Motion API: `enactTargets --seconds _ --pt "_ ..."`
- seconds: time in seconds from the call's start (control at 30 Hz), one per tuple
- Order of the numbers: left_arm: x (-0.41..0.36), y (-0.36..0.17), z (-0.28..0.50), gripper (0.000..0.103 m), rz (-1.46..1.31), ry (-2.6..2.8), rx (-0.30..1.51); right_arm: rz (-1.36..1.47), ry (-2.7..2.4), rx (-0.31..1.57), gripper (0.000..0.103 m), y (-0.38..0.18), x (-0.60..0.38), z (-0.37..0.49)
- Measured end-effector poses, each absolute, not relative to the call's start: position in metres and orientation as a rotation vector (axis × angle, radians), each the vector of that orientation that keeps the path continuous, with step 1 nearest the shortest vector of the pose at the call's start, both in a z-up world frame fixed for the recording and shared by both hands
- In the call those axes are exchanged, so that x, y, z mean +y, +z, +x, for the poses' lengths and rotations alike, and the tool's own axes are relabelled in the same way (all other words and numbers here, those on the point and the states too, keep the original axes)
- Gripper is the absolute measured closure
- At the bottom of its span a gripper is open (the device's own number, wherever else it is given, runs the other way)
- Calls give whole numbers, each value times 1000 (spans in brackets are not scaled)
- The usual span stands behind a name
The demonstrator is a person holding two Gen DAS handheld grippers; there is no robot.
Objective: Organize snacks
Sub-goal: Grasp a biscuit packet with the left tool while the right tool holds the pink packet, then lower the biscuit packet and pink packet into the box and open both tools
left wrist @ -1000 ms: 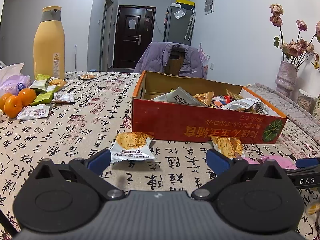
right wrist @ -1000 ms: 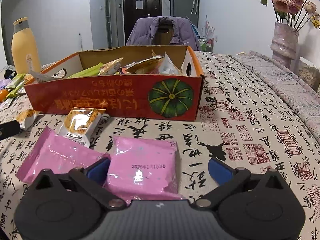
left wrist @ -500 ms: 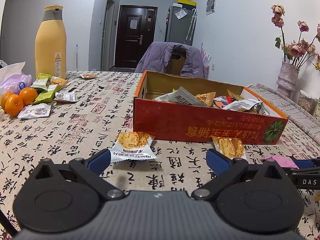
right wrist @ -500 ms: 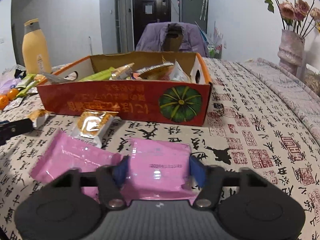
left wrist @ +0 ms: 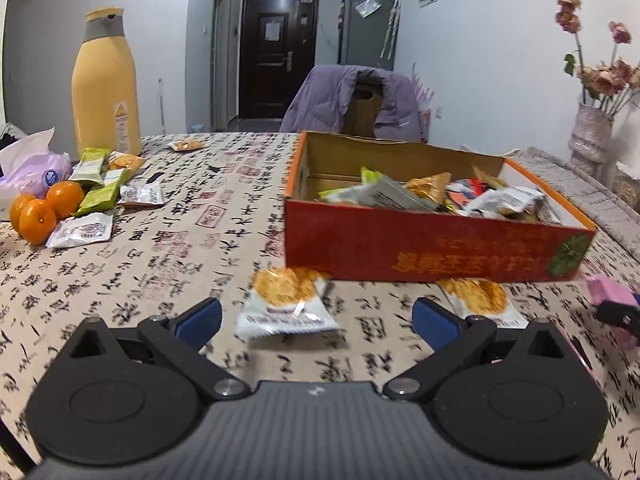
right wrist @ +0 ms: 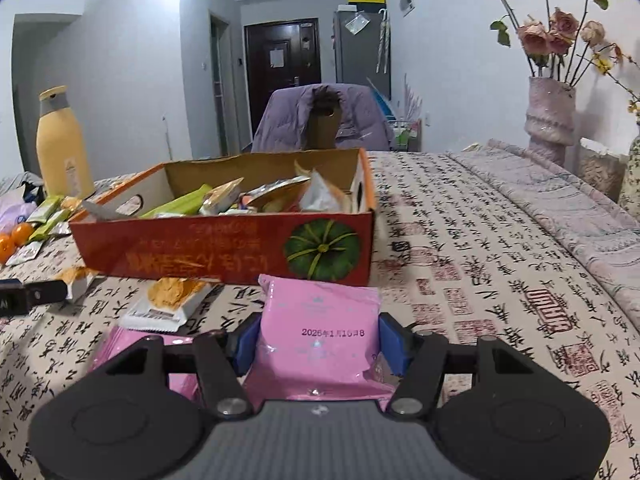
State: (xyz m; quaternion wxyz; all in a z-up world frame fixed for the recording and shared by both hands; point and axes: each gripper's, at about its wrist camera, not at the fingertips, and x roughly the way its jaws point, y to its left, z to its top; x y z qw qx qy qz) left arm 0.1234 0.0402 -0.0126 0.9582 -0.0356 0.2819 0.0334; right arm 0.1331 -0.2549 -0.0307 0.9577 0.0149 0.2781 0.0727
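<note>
Your right gripper [right wrist: 318, 346] has just closed, pinching the pink packet [right wrist: 320, 332] and lifting it; carry it over the box [right wrist: 224, 248]. Your left gripper [left wrist: 316, 318] hangs spread.

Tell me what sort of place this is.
Most likely a home, a dining table in a flat. A patterned tablecloth covers the table, a jacket hangs over a chair, and a fridge stands beside the front door.

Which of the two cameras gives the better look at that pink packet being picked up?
The right wrist view: the pink packet fills the middle, clamped in the right gripper, printed date readable. The left wrist view catches only a blurred pink corner at its right edge.
</note>
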Motion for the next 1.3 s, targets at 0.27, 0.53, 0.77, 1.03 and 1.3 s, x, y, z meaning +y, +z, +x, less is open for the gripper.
enactTargets --seconds 0.27,0.53,0.77,1.03,1.3 --pt "53 -11 168 1 -17 101 708 53 119 563 42 -34 -264 132" --pt "51 -22 183 29 -7 106 773 65 106 562 42 -34 -268 131" --pt "52 -26 185 49 -28 120 784 65 108 563 42 -35 -268 130" --pt "50 -23 175 57 -24 123 752 67 112 568 42 -36 -267 129" --pt "49 -12 155 57 -24 117 670 67 120 565 42 -35 -265 126"
